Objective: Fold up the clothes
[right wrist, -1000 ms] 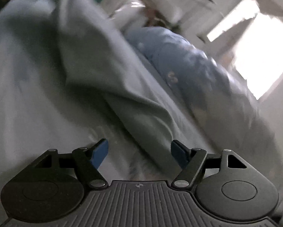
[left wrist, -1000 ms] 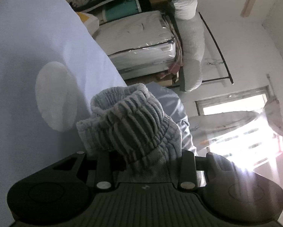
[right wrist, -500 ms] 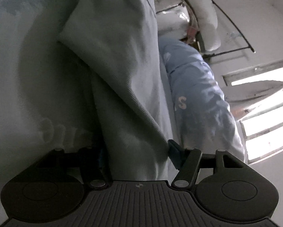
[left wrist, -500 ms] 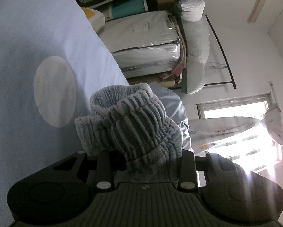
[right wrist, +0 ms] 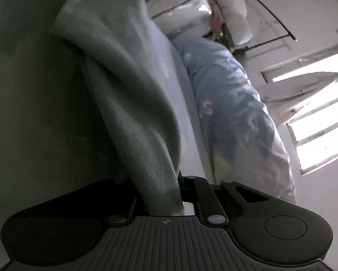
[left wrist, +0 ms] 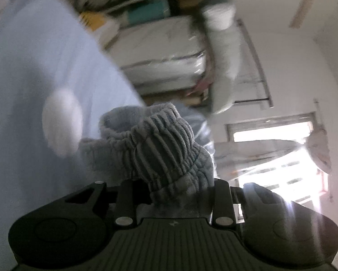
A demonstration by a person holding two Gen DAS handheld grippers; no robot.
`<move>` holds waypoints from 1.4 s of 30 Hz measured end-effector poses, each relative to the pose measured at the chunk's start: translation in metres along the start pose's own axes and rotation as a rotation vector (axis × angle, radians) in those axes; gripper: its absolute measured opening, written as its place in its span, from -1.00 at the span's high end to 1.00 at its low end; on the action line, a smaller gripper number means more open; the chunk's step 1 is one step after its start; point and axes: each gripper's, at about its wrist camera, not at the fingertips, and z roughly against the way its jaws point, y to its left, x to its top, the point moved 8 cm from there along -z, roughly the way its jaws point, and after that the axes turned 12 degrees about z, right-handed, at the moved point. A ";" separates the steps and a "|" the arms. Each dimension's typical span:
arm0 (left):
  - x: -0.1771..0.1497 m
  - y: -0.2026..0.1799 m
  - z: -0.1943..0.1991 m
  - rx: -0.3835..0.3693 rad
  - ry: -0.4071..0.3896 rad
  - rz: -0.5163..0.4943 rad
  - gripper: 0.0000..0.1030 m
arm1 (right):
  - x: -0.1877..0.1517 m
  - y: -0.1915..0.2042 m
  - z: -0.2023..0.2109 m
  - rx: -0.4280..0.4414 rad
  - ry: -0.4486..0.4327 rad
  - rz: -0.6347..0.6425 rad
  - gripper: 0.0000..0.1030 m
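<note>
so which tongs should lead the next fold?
Probably the left tongs: they pinch the gathered ribbed waistband, a firm edge. The right tongs only clamp a hanging fold of grey-green fabric.

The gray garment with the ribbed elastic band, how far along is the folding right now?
Done: both grips. The left gripper is shut on the ribbed elastic band; the right gripper is shut on a plain gray fabric fold. In hand: the cloth is held above the light blue sheet. Left: no finished fold shows, so folding and laying flat remain.
</note>
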 end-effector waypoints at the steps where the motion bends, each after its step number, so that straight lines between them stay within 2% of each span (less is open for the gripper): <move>1: 0.003 -0.005 0.010 -0.016 -0.015 -0.016 0.40 | 0.006 -0.001 0.017 0.003 -0.031 0.005 0.82; 3: 0.011 -0.005 0.029 -0.008 -0.019 -0.056 0.40 | 0.018 0.010 0.040 0.052 -0.072 -0.025 0.79; 6: 0.021 0.024 0.041 0.114 -0.004 -0.091 0.39 | 0.024 0.038 0.052 0.146 -0.063 -0.080 0.69; 8: 0.025 0.040 0.043 0.164 0.016 -0.100 0.39 | 0.023 0.053 0.056 0.191 -0.048 -0.124 0.43; 9: 0.025 0.041 0.045 0.159 0.025 -0.112 0.39 | 0.022 0.060 0.059 0.214 -0.041 -0.146 0.33; 11: 0.024 0.038 0.048 0.144 0.053 -0.146 0.39 | 0.017 0.064 0.073 0.252 -0.052 -0.218 -0.07; 13: 0.023 0.037 0.050 0.164 0.083 -0.194 0.39 | 0.010 0.061 0.090 0.285 -0.060 -0.323 -0.30; 14: 0.025 0.039 0.052 0.178 0.098 -0.207 0.40 | 0.005 0.057 0.097 0.314 -0.070 -0.390 -0.35; 18: 0.029 0.061 0.060 0.249 0.126 -0.221 0.40 | -0.016 0.028 0.110 0.362 -0.088 -0.704 -0.42; 20: 0.029 0.075 0.060 0.318 0.112 -0.221 0.40 | -0.024 0.018 0.115 0.352 -0.097 -0.840 -0.47; 22: 0.025 0.073 0.061 0.347 0.095 -0.272 0.40 | -0.028 0.011 0.119 0.332 -0.109 -0.941 -0.53; 25: 0.015 0.044 0.059 0.352 0.081 -0.338 0.39 | -0.023 0.017 0.136 0.322 -0.136 -0.980 -0.54; 28: 0.001 0.005 0.049 0.377 0.095 -0.476 0.39 | -0.019 0.018 0.147 0.320 -0.163 -0.941 -0.58; 31: -0.022 -0.034 0.035 0.401 0.114 -0.599 0.39 | -0.028 0.014 0.161 0.303 -0.165 -0.970 -0.59; 38: -0.106 -0.101 0.008 0.452 0.162 -0.915 0.41 | -0.073 -0.009 0.173 0.228 -0.181 -1.082 -0.62; 42: -0.163 -0.114 -0.005 0.467 0.196 -1.054 0.42 | -0.106 -0.019 0.170 0.201 -0.202 -1.186 -0.62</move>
